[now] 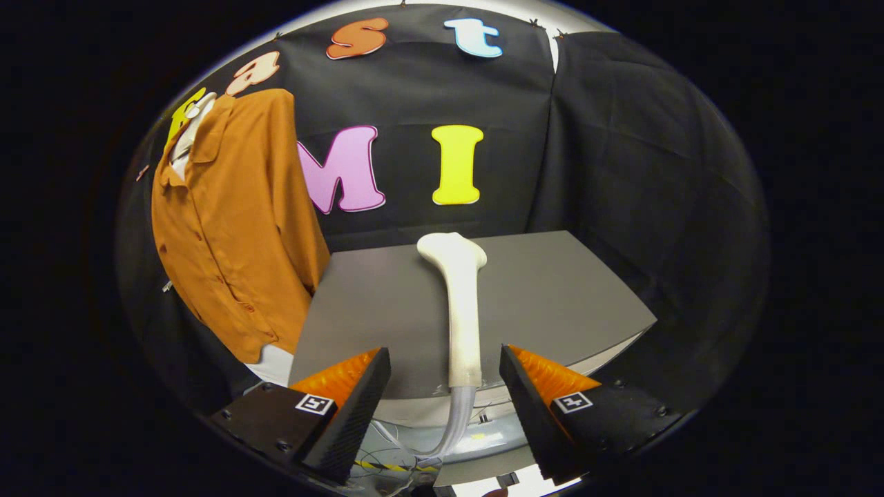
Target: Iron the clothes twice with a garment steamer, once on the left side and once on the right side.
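Item: a white plastic garment steamer wand (pixel 461 304), long-handled with a flared head, is laid lengthwise on a grey matt tabletop (pixel 552 297), head pointing away, its ribbed translucent hose (pixel 457 421) trailing off the near edge. The wand's lower handle is seen between the two fingers of the gripper (pixel 445 369), which are spread wide and touch nothing; nothing is held. Step in hand, as judged: the approach to pick up the steamer, ironing not yet begun. The next move is judged to call for the fingers to be advanced around the handle and closed squarely on it, the rounded, smooth shaft being likely to roll or slip. An orange-brown button-front shirt (pixel 235 221) is hung upright to the left of the table, beside its far left corner, well apart from the wand. Black cloth (pixel 621 159) is draped behind and to the right as the booth's wall. Loose wires (pixel 394 459) are seen below the table edge.
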Action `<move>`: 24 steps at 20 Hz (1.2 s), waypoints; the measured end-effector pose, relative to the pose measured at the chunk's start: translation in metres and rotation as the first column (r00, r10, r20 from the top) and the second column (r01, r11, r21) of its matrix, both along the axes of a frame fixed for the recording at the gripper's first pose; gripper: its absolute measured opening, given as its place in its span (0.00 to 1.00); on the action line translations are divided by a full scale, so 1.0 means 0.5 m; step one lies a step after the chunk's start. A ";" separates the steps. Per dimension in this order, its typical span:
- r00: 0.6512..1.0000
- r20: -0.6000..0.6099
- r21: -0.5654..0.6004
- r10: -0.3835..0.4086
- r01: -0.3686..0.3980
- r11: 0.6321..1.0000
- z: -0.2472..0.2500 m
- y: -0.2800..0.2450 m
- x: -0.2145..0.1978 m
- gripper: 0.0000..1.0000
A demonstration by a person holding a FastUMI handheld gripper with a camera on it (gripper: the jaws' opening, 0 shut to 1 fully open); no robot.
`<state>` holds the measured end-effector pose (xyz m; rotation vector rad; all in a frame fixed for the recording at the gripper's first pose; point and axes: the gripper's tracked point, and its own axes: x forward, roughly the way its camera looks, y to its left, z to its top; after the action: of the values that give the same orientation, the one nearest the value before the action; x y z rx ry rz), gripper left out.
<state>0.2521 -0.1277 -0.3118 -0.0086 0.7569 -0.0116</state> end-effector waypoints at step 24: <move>0.954 0.296 0.115 -0.045 0.011 0.993 0.123 -0.022 0.033 0.29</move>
<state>0.2685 -0.1388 -0.2504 0.1090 0.4541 0.0027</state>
